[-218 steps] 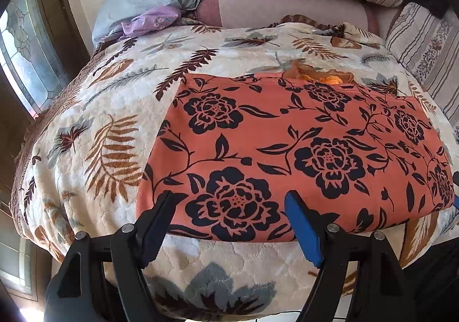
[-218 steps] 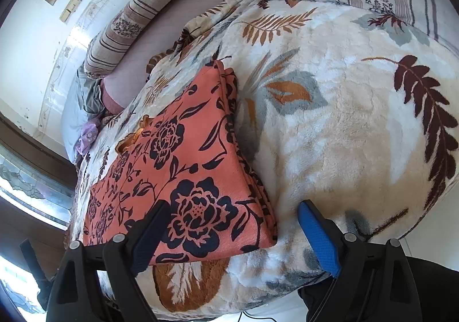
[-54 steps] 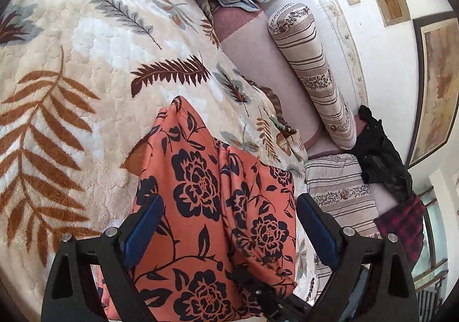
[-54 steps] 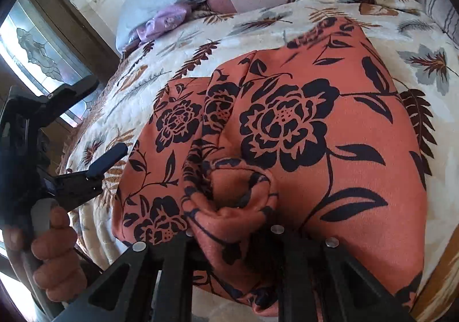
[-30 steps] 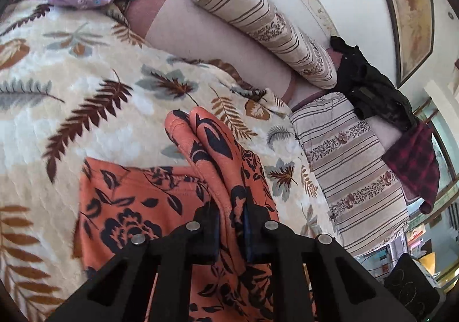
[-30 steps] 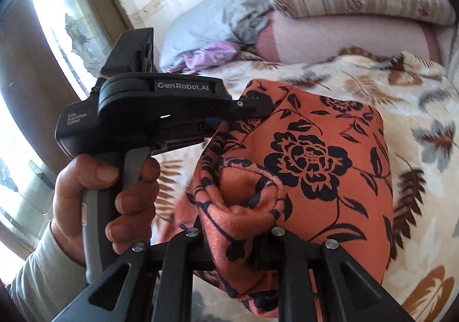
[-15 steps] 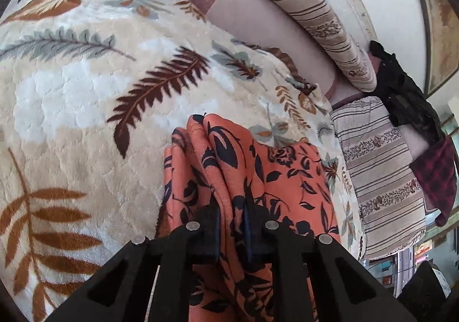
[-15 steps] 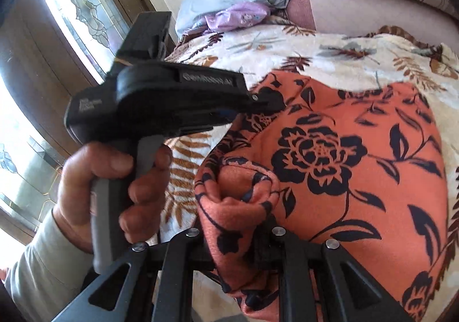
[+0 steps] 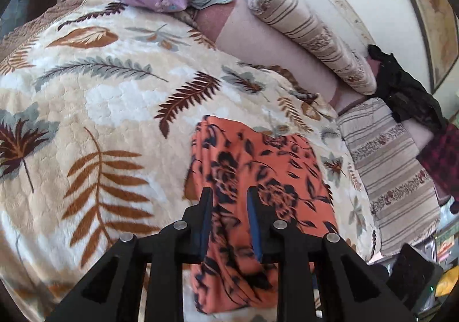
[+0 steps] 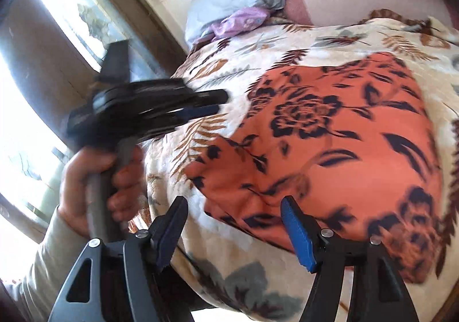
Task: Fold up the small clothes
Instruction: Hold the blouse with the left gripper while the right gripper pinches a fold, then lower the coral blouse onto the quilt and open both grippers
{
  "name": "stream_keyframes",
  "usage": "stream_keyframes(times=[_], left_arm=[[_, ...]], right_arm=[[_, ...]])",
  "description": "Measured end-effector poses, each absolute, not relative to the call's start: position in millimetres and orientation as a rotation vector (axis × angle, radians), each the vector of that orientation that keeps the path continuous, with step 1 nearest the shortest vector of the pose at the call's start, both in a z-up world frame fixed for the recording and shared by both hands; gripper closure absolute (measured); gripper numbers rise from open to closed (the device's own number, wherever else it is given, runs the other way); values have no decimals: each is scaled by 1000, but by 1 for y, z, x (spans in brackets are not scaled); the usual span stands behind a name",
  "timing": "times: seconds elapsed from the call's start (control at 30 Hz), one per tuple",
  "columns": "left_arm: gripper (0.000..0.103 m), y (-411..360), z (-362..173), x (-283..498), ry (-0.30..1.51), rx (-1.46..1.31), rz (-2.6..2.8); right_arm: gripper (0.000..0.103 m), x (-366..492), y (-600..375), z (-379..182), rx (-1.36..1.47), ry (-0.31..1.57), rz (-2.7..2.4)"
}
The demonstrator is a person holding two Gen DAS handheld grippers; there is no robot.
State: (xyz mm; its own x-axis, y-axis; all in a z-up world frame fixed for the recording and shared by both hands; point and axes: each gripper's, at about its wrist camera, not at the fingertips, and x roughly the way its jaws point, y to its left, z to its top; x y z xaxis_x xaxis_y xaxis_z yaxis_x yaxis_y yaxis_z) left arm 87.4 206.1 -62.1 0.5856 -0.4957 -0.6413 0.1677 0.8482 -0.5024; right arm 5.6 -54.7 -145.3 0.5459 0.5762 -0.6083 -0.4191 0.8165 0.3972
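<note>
We see the orange floral garment [image 9: 258,167] lying folded on the bed's leaf-print blanket [image 9: 94,109]. The left tongs [image 9: 228,201] have just been opening, jaws narrowly parted over its near fold without pressing. The right tongs [image 10: 233,224] have just been opening and stand wide, empty, the garment's edge just ahead.

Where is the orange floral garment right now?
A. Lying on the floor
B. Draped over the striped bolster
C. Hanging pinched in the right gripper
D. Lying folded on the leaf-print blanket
D: the orange floral garment lies flat on the leaf-print blanket, and the right gripper, whose jaws have just been opening, has nothing pinched between its pads.
</note>
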Motion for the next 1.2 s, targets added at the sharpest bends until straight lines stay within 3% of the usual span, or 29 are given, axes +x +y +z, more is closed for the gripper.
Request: stream_keyframes(times=[0.1, 0.23, 0.33, 0.47, 0.5, 0.57, 0.63, 0.67, 1.0, 1.2], left_arm=[[79, 183, -66, 69, 928, -365, -403], [76, 185, -109, 69, 1099, -296, -191], [80, 193, -98, 62, 1100, -272, -76], [77, 186, -75, 54, 1049, -226, -54], [75, 181, -69, 52, 1026, -195, -42], [60, 168, -58, 51, 983, -137, -20], [32, 156, -50, 52, 929, -79, 11], [30, 149, -46, 52, 900, -45, 26], [30, 109, -46, 72, 872, 39, -28], [30, 111, -77, 74, 937, 62, -3]], right_arm=[[33, 0, -83, -150, 275, 808, 562], [32, -8, -113, -149, 316, 800, 545], [32, -11, -132, -149, 349, 780, 529], [32, -10, -154, -153, 416, 773, 507], [32, -9, -157, -154, 428, 770, 505], [32, -10, -164, -154, 447, 763, 503], [32, -11, -169, -152, 453, 750, 493], [30, -11, -171, -152, 456, 744, 484], [29, -1, -195, -165, 510, 775, 393], [29, 8, -194, -177, 518, 816, 373]])
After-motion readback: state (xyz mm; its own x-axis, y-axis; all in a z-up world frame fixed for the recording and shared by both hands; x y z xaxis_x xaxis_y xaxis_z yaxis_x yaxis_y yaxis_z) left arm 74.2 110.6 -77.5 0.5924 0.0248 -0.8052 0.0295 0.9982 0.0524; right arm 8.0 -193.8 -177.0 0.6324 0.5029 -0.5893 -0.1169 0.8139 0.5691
